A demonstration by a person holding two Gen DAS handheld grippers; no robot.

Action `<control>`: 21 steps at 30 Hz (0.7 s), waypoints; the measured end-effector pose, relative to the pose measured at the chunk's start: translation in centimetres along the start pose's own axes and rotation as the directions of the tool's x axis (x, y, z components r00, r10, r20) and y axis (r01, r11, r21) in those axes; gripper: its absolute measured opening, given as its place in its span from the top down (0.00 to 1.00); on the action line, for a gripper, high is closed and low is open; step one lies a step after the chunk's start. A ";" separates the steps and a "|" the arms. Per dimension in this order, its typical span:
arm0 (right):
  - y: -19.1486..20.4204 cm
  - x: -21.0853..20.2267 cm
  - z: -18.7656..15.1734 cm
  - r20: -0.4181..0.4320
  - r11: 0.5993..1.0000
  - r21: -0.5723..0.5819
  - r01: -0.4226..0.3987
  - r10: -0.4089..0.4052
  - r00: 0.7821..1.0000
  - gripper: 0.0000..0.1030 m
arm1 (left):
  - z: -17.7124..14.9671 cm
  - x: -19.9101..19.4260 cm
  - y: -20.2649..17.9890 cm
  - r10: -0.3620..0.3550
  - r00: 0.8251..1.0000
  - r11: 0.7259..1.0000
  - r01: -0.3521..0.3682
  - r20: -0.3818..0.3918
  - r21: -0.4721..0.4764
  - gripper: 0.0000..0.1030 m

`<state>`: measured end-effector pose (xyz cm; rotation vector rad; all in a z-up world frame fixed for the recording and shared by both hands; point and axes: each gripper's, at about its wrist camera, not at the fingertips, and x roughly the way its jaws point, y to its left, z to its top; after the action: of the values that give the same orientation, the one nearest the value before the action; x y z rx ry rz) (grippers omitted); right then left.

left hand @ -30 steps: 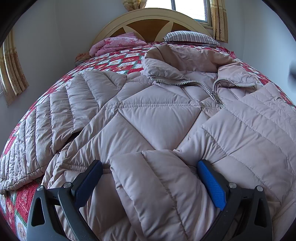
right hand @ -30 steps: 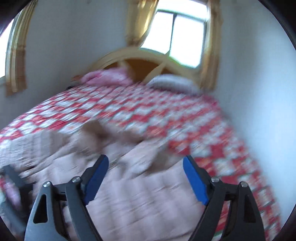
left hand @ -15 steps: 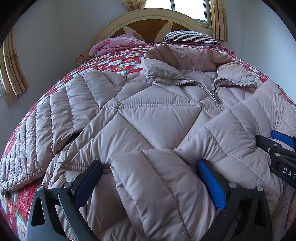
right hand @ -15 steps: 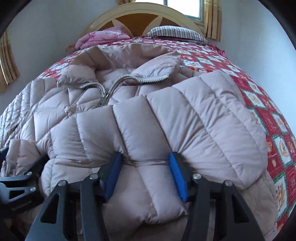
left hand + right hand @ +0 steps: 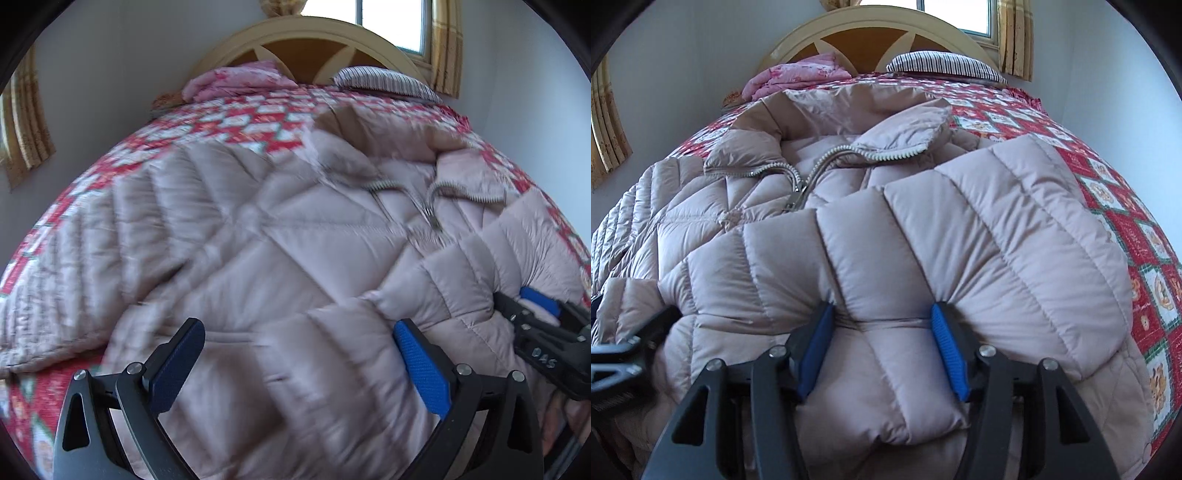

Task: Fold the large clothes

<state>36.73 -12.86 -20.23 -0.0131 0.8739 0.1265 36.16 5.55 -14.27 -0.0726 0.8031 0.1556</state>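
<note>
A large beige puffer jacket [image 5: 280, 258] lies face up on the bed, zipper partly open near the collar. Its right sleeve [image 5: 960, 236] is folded across the front. My right gripper [image 5: 882, 350] is closed on the cuff end of that sleeve, puffy fabric bulging between the blue pads; it also shows at the right edge of the left wrist view [image 5: 543, 325]. My left gripper [image 5: 295, 365] is open, hovering over the jacket's lower front with nothing held. The jacket's left sleeve [image 5: 92, 236] lies spread out to the left.
The bed has a red patchwork quilt [image 5: 1126, 206], a pink folded blanket [image 5: 798, 74] and a striped pillow [image 5: 942, 62] by the wooden headboard [image 5: 871, 33]. Walls and curtained windows surround the bed.
The right gripper came down onto the folded sleeve and closed on its cuff. The left gripper let the fabric out and pulled back and up a little; its view is blurred by motion.
</note>
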 end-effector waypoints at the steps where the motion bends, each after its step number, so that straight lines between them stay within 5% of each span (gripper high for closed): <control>1: -0.1 0.0 0.0 0.000 1.000 0.004 -0.004 0.004 1.000 0.43 | 0.2 -0.9 0.6 -0.003 1.000 1.000 0.004 0.017 -0.007 0.01; 6: -0.1 0.1 0.1 0.000 1.000 0.003 -0.003 0.003 1.000 0.43 | 0.6 -6.1 6.7 0.052 0.995 0.999 -0.051 0.086 -0.013 0.01; 11: -0.1 0.0 0.1 0.005 1.000 0.003 0.000 0.000 1.000 0.43 | -2.1 -7.5 16.3 0.179 0.983 0.979 -0.174 0.037 -0.103 0.01; 16: -0.1 -0.1 0.1 0.008 1.000 0.001 0.007 -0.007 1.000 0.42 | -7.2 -6.7 26.8 0.300 0.951 0.913 -0.310 -0.076 -0.267 0.01; 19: 0.0 -0.2 0.0 0.010 1.000 -0.002 0.009 -0.009 1.000 0.42 | -9.1 -6.3 31.1 0.278 0.956 0.863 -0.293 -0.096 -0.412 0.01; 21: 0.0 -0.3 0.0 0.011 1.000 -0.005 0.012 -0.012 1.000 0.42 | -9.9 -5.9 33.6 0.196 0.977 0.819 -0.207 -0.079 -0.536 0.01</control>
<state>36.55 -12.90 -20.06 -0.0222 0.8619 0.1175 19.49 36.81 -17.09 -0.5300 0.7657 0.5866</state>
